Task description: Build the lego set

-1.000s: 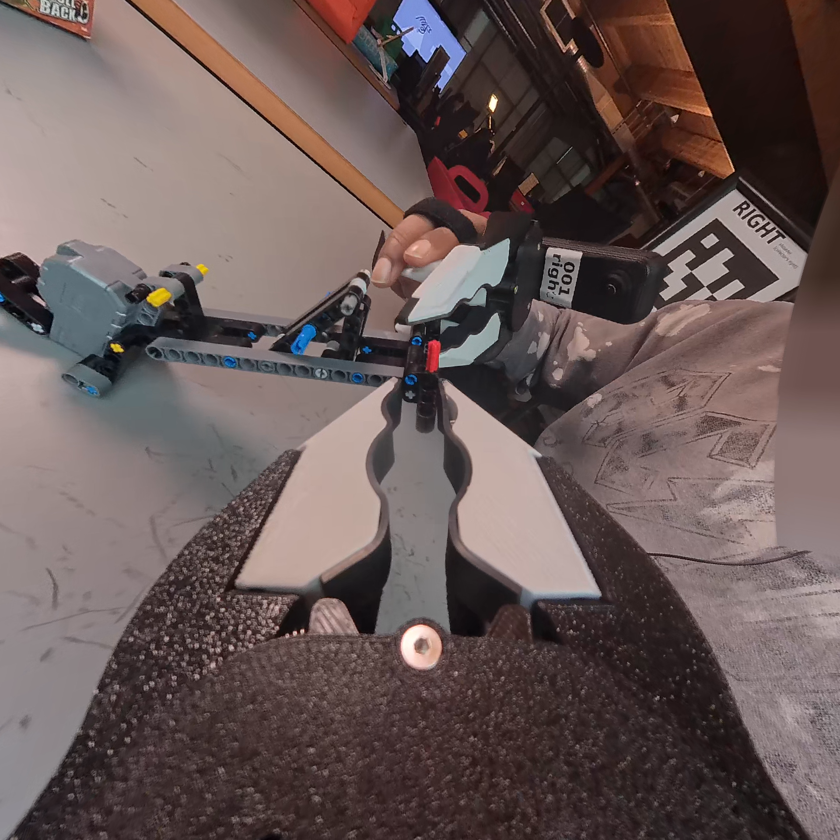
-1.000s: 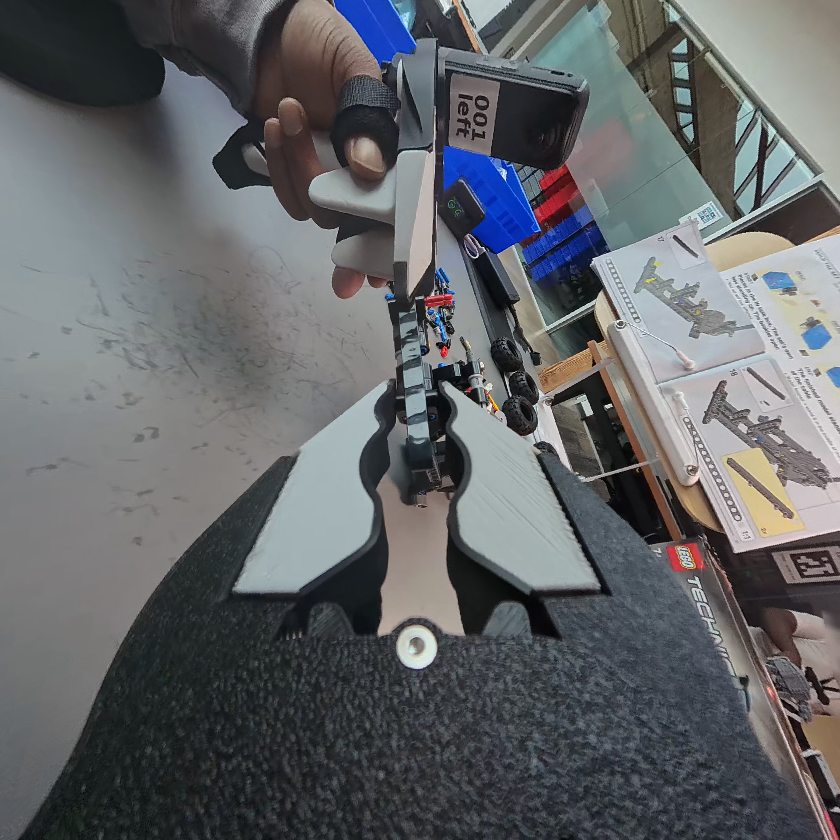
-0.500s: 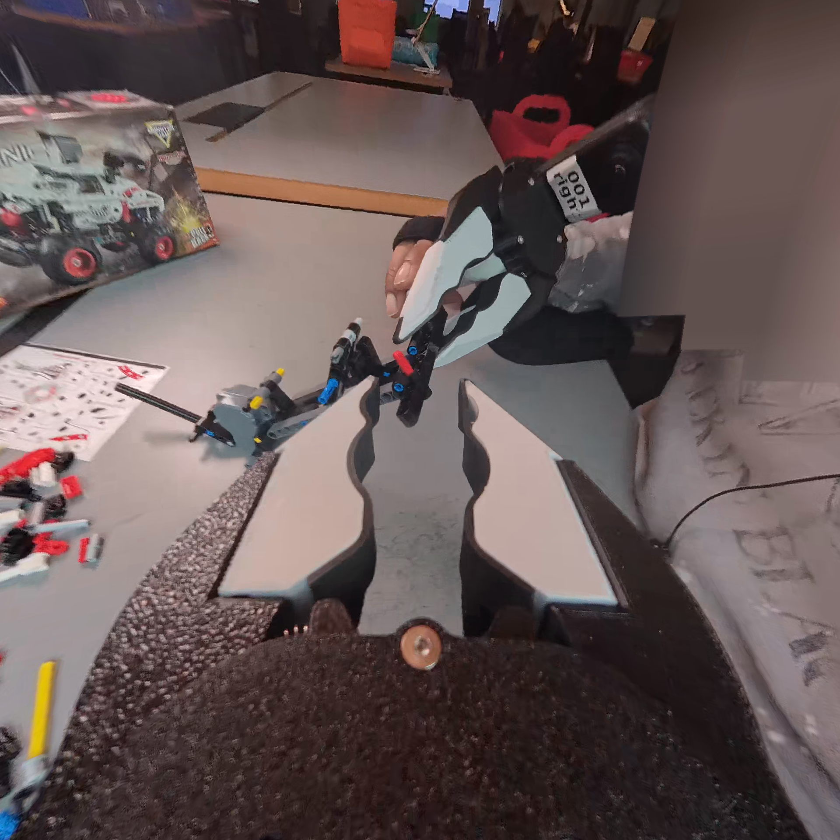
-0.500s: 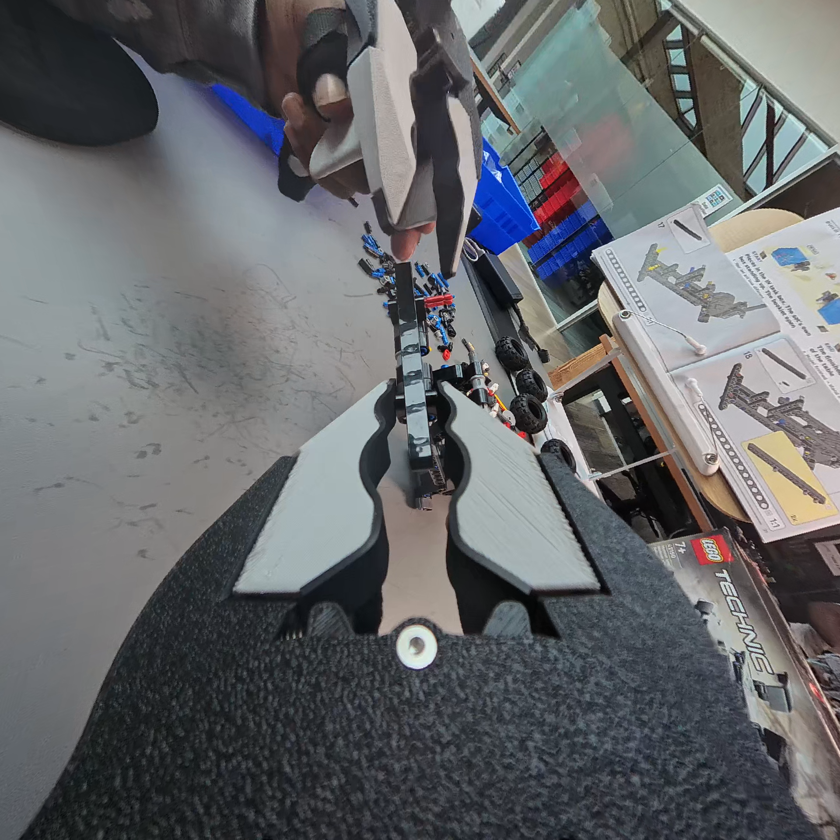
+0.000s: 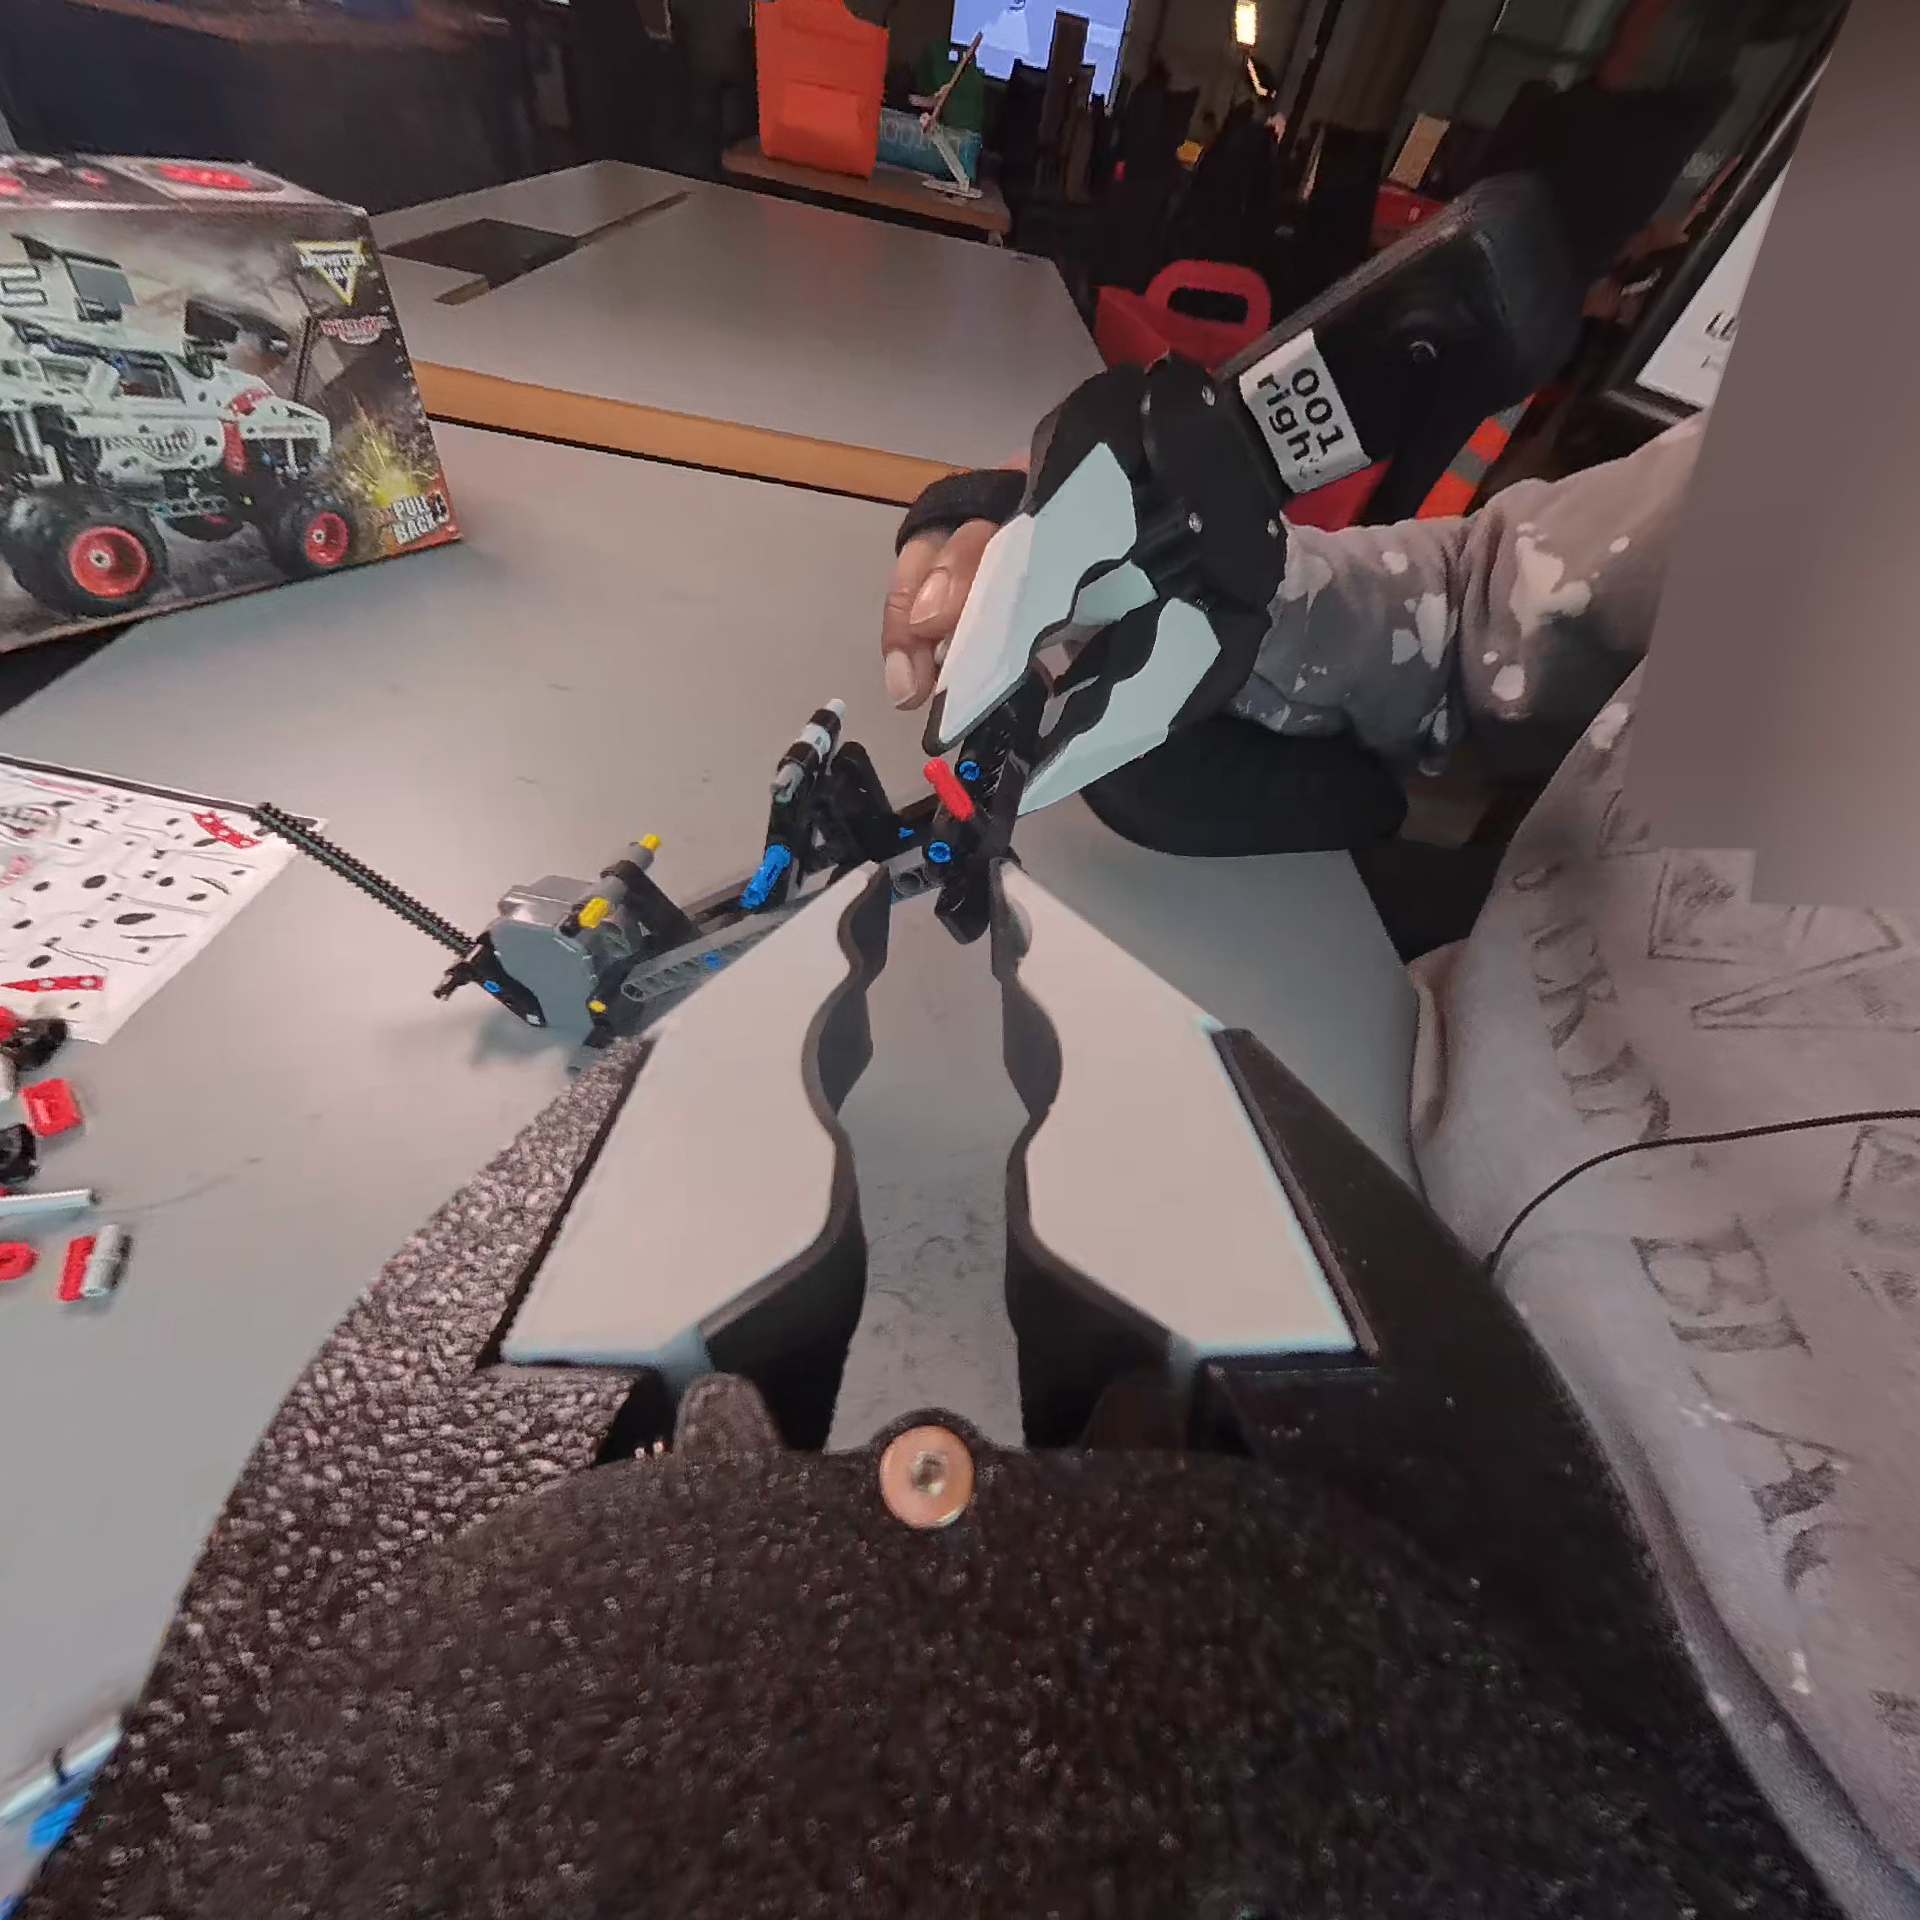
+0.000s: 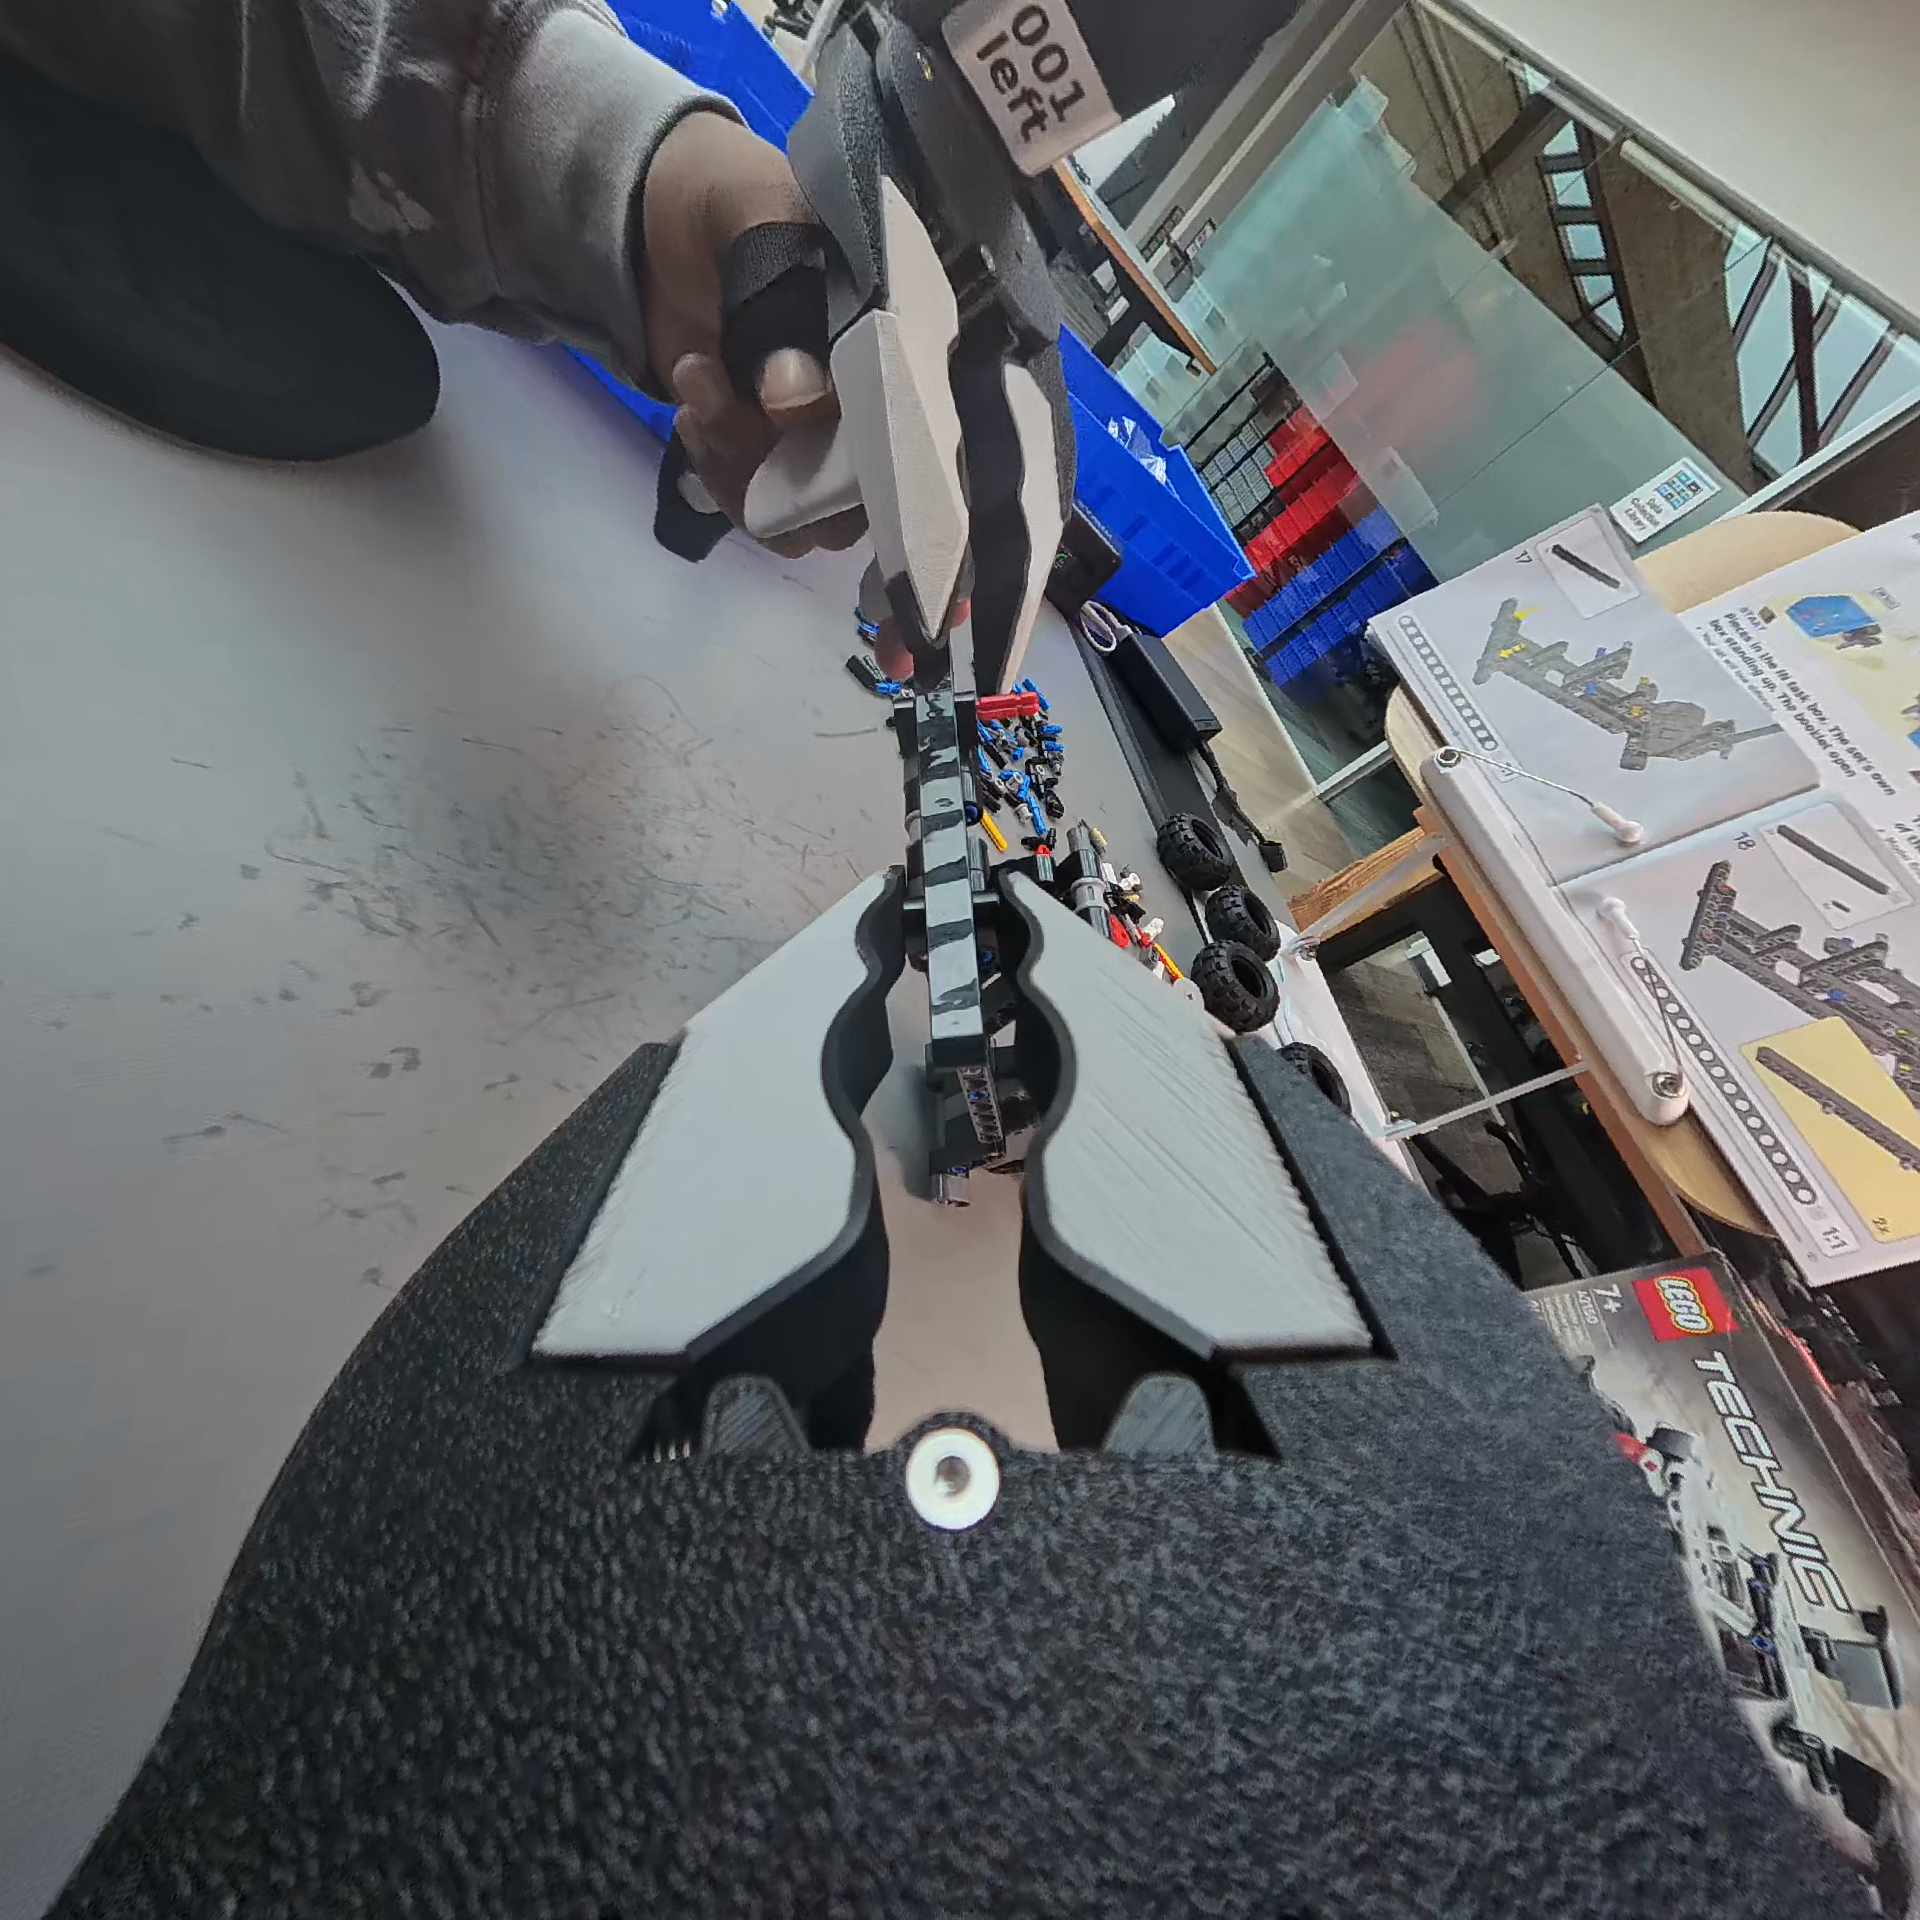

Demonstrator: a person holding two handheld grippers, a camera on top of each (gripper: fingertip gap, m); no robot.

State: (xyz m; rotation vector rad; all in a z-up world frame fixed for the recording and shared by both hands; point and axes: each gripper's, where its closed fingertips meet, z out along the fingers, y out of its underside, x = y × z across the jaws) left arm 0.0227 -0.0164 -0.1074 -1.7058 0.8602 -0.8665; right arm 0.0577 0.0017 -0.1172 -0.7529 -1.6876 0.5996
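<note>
One model: a long, half-built toy truck frame [image 5: 623, 935] of black and grey beams with blue, yellow and red pins; one end lies on the grey table [image 5: 623, 644], the other end is raised.
Frame, far end: a grey block [image 5: 540, 961] with yellow pins rests on the table, and a black toothed rod [image 5: 358, 883] sticks out past it toward the sheet.
Frame, near end: black beams with a red pin [image 5: 948, 784] sit between the two claws.
Right claw [image 6: 951, 914]: closed on the black beam of the frame, which runs out between its two grey fingers; a person's hand [image 5: 930, 613] holds this claw.
Left claw [image 5: 932, 883]: a clear gap shows between its fingers, nothing is pinched, and the tips stand just beside the raised end of the frame.
Left claw from the right wrist view: it points down at the far tip of the beam [image 6: 940, 790], fingers apart.
Loose parts: small blue, black and red pieces [image 6: 1013, 748] lie on the table past the beam; four black tyres [image 6: 1216, 904] sit near the table edge.
More parts: red and grey bits [image 5: 73, 1174] lie at the left edge.
Paper: a printed sheet [image 5: 114, 894] lies flat on the table; an open instruction booklet [image 6: 1704, 831] stands on a holder to the right.
Boxes: the set's box [image 5: 187, 384] stands far left on the table; another box [image 6: 1787, 1496] lies under the booklet.
Bins: blue bins [image 6: 1153, 499] stand behind the loose parts.
</note>
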